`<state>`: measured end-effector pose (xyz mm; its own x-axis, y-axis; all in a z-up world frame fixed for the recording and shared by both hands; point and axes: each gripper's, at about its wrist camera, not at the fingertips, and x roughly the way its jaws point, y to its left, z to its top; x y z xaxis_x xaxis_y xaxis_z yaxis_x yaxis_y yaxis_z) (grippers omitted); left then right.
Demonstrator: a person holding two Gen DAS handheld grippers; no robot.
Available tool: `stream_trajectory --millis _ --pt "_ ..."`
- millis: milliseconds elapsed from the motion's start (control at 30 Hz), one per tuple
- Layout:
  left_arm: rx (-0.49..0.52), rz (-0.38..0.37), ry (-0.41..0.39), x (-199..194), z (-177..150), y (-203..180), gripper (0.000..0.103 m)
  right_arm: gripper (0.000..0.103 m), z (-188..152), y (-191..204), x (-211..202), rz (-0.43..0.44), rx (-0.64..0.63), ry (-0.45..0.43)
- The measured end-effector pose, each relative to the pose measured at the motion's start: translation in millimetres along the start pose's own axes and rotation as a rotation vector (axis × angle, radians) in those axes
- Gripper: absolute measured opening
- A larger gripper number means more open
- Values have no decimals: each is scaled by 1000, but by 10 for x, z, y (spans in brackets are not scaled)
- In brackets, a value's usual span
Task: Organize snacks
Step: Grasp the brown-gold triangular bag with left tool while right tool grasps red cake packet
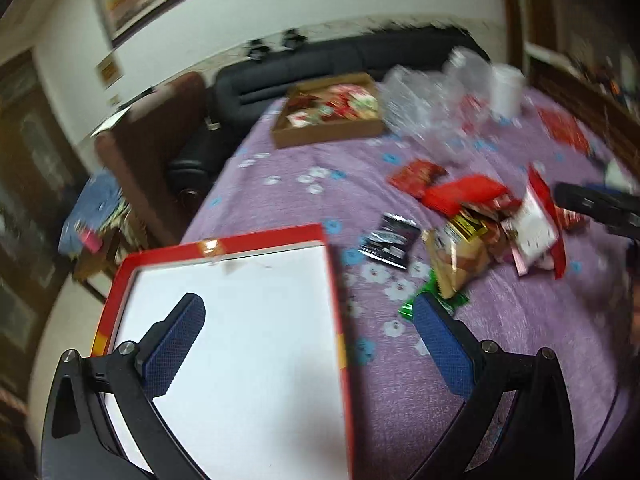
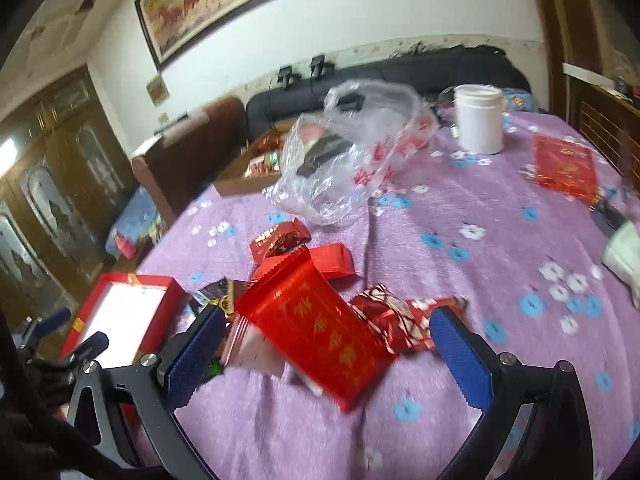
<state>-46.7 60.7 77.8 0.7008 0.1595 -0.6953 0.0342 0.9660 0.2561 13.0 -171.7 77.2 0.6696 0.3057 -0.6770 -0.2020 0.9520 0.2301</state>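
Observation:
A pile of snack packets [image 1: 492, 224] lies on the purple flowered cloth [image 1: 520, 340]. In the right wrist view a large red packet [image 2: 320, 328] tops the pile, tilted, between my open right gripper's [image 2: 326, 334] blue pads [image 2: 460, 360], not clamped. A red box with a white inside [image 1: 240, 340] sits at the table's left edge; it also shows in the right wrist view [image 2: 120, 316]. My left gripper [image 1: 308, 320] is open and empty, its left pad [image 1: 176, 344] over the box. A black packet [image 1: 388, 240] lies beside the box.
A brown cardboard tray [image 1: 328, 128] with snacks stands at the far side. A clear plastic bag [image 2: 352, 152], a white jar [image 2: 478, 118] and a flat red packet [image 2: 564, 168] lie further back. A dark sofa [image 1: 320, 64] stands behind the table.

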Motion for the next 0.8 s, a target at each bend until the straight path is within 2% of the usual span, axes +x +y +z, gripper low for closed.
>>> stream_trajectory --millis 100,200,300,400,600,733,800 --pt "57 -7 20 84 25 -132 103 101 -22 45 197 -11 -69 37" --pt "88 -36 33 155 69 -251 103 101 -88 -20 216 21 -69 -7" --pt "125 -54 24 200 160 -402 103 101 -129 -112 292 49 -68 12" --pt "171 -120 23 250 249 -538 103 101 -133 -203 385 74 -47 58" --pt "258 -251 62 500 410 -785 103 100 -121 -162 446 100 -81 55" --pt "275 -322 88 633 461 -862 100 86 -119 -179 478 116 -62 62" --pt "256 -366 108 683 476 -866 89 69 -120 -176 479 141 -54 69"
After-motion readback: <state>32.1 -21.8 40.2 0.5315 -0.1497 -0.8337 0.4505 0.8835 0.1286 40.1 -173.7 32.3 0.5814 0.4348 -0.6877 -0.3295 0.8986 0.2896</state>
